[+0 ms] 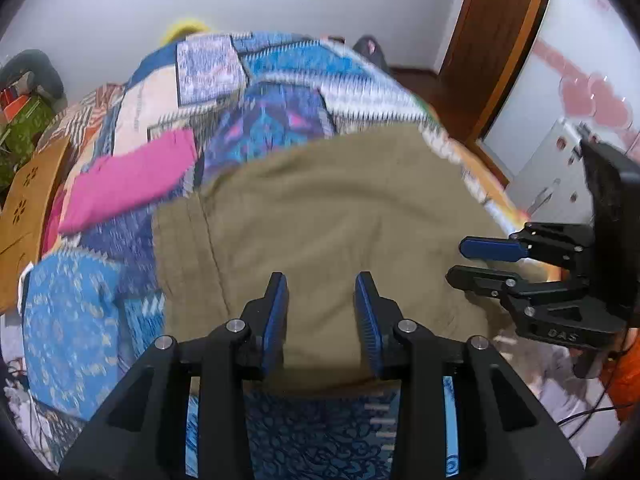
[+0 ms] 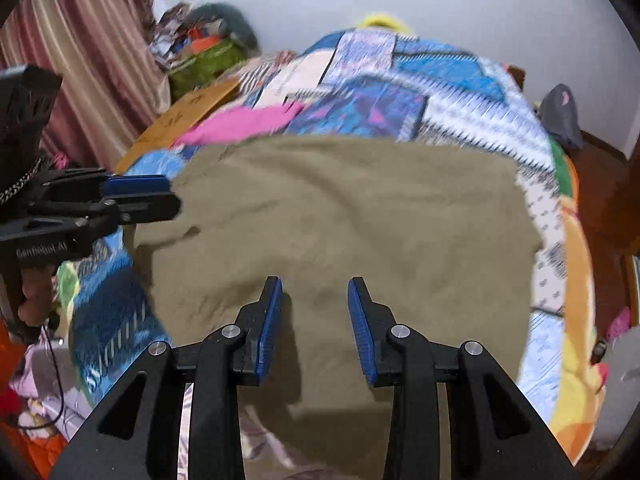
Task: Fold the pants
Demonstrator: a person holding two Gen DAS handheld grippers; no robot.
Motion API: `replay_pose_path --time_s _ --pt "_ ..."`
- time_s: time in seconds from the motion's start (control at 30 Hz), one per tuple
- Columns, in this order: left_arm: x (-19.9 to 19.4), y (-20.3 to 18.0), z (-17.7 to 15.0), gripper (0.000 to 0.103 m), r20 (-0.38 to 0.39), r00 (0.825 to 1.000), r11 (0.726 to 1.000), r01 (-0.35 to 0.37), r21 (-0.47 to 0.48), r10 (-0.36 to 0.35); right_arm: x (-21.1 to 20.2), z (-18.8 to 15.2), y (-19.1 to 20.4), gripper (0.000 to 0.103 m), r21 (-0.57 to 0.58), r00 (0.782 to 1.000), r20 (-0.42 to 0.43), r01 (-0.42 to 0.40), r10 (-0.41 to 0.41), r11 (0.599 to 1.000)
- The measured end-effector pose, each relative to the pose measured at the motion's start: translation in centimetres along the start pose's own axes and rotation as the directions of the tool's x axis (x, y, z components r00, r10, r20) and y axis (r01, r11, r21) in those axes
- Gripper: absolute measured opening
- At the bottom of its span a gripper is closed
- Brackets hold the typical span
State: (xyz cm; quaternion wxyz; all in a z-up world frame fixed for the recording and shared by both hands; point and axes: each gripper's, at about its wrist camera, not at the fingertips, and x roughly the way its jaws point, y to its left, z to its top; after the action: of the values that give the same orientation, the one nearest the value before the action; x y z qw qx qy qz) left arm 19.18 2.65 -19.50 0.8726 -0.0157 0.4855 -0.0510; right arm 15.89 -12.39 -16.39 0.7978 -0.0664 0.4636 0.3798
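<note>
Both claws, left gripper and right gripper, hover part-open and empty above folded olive pants; pinch matching near corners evenly

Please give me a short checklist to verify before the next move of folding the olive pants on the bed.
1. Pants lie on the patchwork bedspread, spread fairly flat: ok.
2. Left gripper jaws apart, nothing between them: ok.
3. Right gripper jaws apart, nothing between them: ok.
4. Both grippers over the near edge of the pants: ok.
5. Pink cloth lies clear of the pants: ok.
6. Fold lines and leg alignment: cannot tell, the pictures are blurred.
</note>
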Motion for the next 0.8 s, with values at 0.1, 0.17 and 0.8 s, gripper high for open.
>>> replay_pose_path --time_s 0.1,0.17,0.8 --pt "0.9 0.3 -1.6 0.036 -0.025 1.0 1.0 -0.018 -0.01 0.018 -0.3 -1.2 -0.4 0.031 0.013 1.0 0.008 0.006 -0.006 1.0" --pt "0.5 0.8 -2.4 0.036 -0.008 1.0 1.0 -0.028 -0.014 0.027 -1.1 -1.8 -1.0 0.031 0.039 1.0 0.005 0.014 -0.015 0.999" --pt "-5.2 4.3 -5.6 0.057 0.028 0.997 0.987 -0.068 -0.144 0.073 -10.9 -3.3 -5.3 0.031 0.099 0.973 0.082 0.205 -0.214 0.974"
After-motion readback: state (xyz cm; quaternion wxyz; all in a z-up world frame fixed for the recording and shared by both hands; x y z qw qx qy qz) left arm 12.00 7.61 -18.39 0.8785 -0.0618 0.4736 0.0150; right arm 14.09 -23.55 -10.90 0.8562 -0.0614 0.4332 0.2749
